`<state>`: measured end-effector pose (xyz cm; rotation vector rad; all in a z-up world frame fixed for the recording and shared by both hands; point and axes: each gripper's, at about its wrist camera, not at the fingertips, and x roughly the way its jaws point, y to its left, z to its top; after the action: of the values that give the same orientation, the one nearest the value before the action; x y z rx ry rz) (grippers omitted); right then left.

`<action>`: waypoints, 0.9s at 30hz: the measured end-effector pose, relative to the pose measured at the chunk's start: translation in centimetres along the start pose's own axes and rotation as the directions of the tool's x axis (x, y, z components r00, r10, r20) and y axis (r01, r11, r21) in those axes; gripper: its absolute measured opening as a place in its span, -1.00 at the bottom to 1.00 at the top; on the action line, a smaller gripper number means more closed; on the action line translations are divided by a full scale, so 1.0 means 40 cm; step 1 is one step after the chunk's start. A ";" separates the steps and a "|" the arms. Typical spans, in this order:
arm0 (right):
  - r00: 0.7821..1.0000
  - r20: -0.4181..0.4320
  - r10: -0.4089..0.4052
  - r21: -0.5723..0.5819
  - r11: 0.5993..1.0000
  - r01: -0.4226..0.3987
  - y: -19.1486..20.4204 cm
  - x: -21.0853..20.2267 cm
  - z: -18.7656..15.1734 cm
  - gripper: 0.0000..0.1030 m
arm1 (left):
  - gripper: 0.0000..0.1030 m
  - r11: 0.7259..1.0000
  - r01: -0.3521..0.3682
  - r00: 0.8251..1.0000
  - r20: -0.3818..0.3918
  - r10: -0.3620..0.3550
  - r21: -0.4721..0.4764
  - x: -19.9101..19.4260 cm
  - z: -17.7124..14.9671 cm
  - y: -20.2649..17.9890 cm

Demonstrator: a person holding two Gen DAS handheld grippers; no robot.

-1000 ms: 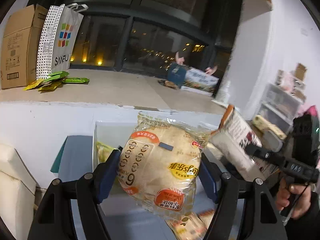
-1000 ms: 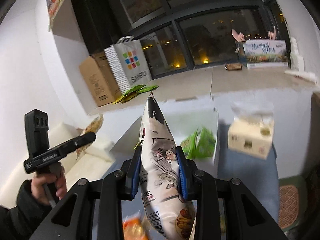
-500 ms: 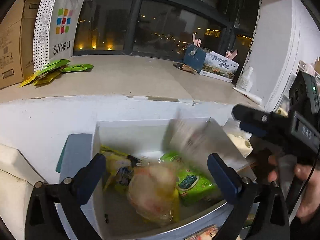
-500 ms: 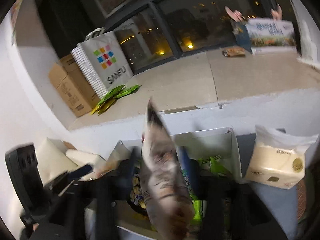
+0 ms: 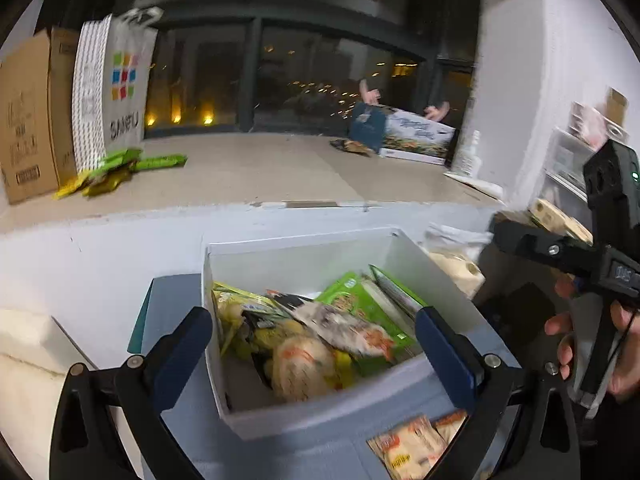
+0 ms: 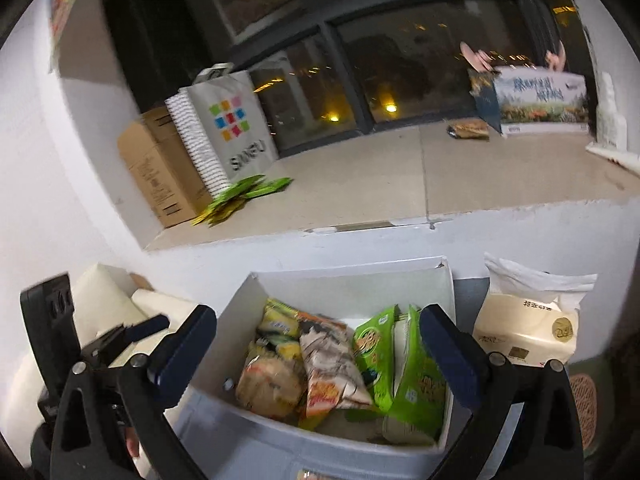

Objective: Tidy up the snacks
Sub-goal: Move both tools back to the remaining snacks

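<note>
Dim indoor light, cool white cast on walls. Night outside window (image 5: 304,80): dark glass, small warm lamp spots, reflected ceiling light at top. Motion blur smears both views; snack packets (image 6: 336,364) in white box (image 6: 352,284) soft, shopping bag (image 5: 116,84) lettering doubled. Heavy fisheye bending, black vignette at corners. Box interior shadowed.

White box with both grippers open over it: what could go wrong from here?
1. The white box is filling up; the bread pack and the comic-print bag lie loosely on top, so further drops may slide out or crush them.
2. The left gripper and right gripper hang close together and could collide.
3. Orange packets in front of the box could be swept off when reaching.
</note>
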<state>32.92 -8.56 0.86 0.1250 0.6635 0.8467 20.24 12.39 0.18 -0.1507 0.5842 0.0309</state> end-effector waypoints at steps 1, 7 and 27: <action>1.000 0.008 0.003 -0.023 1.000 -0.003 0.011 -0.024 -0.018 1.00 | 1.00 1.000 0.003 1.000 0.010 -0.003 0.019 -0.023 -0.012 -0.016; 0.996 0.079 -0.044 -0.146 0.988 0.055 0.063 -0.151 -0.116 1.00 | 1.00 0.998 0.034 0.998 0.045 -0.037 0.054 -0.153 -0.089 -0.087; 0.989 0.010 -0.146 -0.247 0.958 0.144 0.074 -0.471 -0.568 1.00 | 1.00 0.995 0.093 0.996 0.016 -0.093 0.026 -0.368 -0.384 -0.225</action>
<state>8.62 -23.77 -6.79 -0.1515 0.5623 0.7821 0.22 1.39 -3.17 -0.1532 0.5600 -0.0654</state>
